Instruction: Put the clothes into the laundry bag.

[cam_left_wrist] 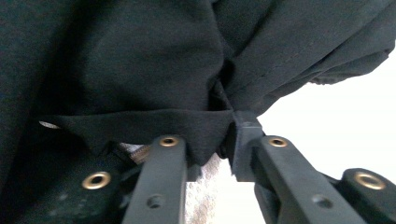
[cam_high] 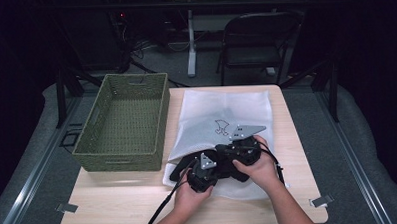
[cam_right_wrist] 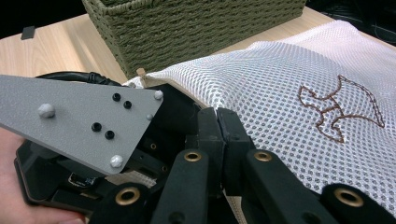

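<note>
In the left gripper view, the left gripper is pinching a fold of black fabric, its fingers drawn nearly together with the cloth's edge bunching between them. The right gripper is closing its fingers fully, pads meeting at the rim of the white mesh bag (whether any mesh is caught between them I cannot tell). The grey plate of the other gripper is lying just beside them in the right gripper view. From above, both hands are working close together at the bag's near end, the left hand touching the right hand. The bag is lying flat on the desk, with a woven green basket standing just beside it to the left.
</note>
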Demonstrator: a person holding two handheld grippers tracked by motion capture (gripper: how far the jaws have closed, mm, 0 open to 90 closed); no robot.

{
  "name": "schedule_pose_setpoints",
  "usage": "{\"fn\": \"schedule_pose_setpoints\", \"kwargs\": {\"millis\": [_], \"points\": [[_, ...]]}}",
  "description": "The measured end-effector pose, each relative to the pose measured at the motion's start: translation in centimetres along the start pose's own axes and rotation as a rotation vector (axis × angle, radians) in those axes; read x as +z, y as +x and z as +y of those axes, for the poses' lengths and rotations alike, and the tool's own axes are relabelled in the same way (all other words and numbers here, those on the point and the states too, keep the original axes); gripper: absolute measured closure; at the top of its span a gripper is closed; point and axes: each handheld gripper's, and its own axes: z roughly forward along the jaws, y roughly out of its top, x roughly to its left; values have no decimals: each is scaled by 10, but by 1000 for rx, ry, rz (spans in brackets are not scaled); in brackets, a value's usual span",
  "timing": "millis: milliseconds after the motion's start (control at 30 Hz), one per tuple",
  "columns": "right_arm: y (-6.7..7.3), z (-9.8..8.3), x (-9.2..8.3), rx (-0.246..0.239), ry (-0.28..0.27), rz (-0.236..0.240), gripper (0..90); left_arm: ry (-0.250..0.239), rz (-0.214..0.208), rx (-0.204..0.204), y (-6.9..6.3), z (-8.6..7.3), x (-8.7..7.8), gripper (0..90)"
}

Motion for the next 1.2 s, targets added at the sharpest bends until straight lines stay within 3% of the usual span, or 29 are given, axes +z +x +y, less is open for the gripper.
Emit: {"fn": "schedule_pose_setpoints", "kwargs": {"millis": [167, 500, 567, 667, 1200], "points": [[1, 0, 1, -1, 1, 3, 892, -9, -1, -9, 3, 5, -1, 828], [2, 0, 1, -3, 6, 13, 892, -85, 1, -91, 14, 28, -5, 831], [2, 0, 1, -3, 5, 14, 892, -86, 4, -81, 17, 32, -5, 831], [2, 0, 0, 0, 5, 16, 893, -100, 6, -102, 19, 36, -4, 831], [4, 3, -2, -5, -5, 40, 894, -200, 70, -165, 38, 54, -6, 831]]}}
